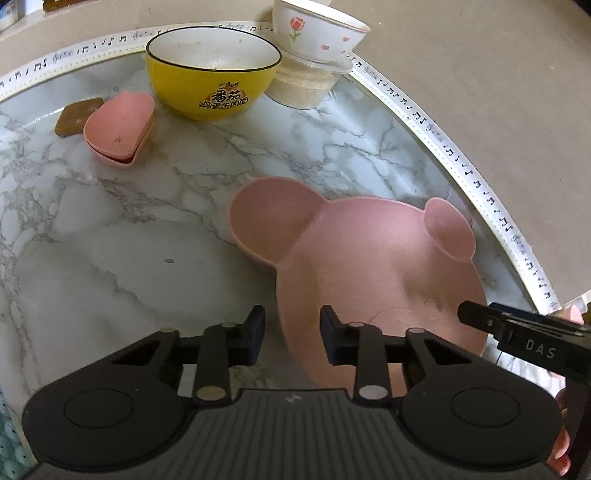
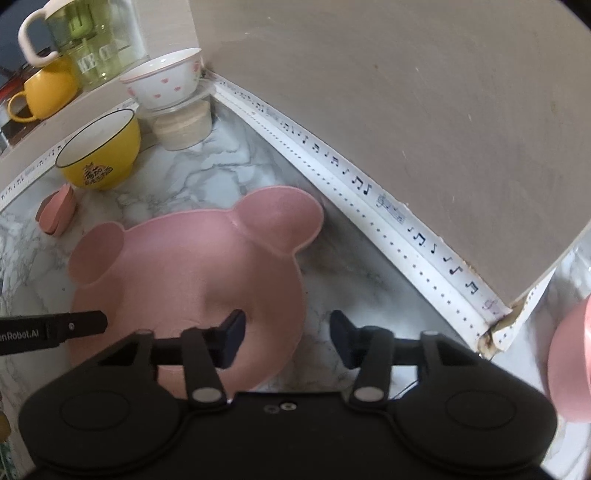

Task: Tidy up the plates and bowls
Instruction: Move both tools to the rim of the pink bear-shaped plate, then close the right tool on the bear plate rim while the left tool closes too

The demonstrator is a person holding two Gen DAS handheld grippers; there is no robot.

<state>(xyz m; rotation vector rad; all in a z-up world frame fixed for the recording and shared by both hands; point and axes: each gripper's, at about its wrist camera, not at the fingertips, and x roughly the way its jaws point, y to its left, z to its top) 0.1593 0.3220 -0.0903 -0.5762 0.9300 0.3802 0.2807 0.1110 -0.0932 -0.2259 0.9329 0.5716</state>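
Note:
A pink bear-shaped plate (image 1: 373, 258) lies on the marble counter; it also shows in the right wrist view (image 2: 192, 266). My left gripper (image 1: 292, 338) is open, its fingers straddling the plate's near left rim. My right gripper (image 2: 287, 338) is open, straddling the plate's near right rim. A yellow bowl (image 1: 212, 74) stands at the back, beside stacked small pink heart dishes (image 1: 120, 129). A white flowered bowl (image 1: 317, 31) sits on a clear lidded container (image 1: 301, 86).
A wall (image 2: 406, 110) with a music-note trim strip (image 2: 354, 181) borders the counter on the right. A brown coaster (image 1: 75, 116) lies at back left. A yellow mug (image 2: 42, 92) and a glass jug (image 2: 92, 44) stand on a ledge. Another pink dish (image 2: 570, 362) is at far right.

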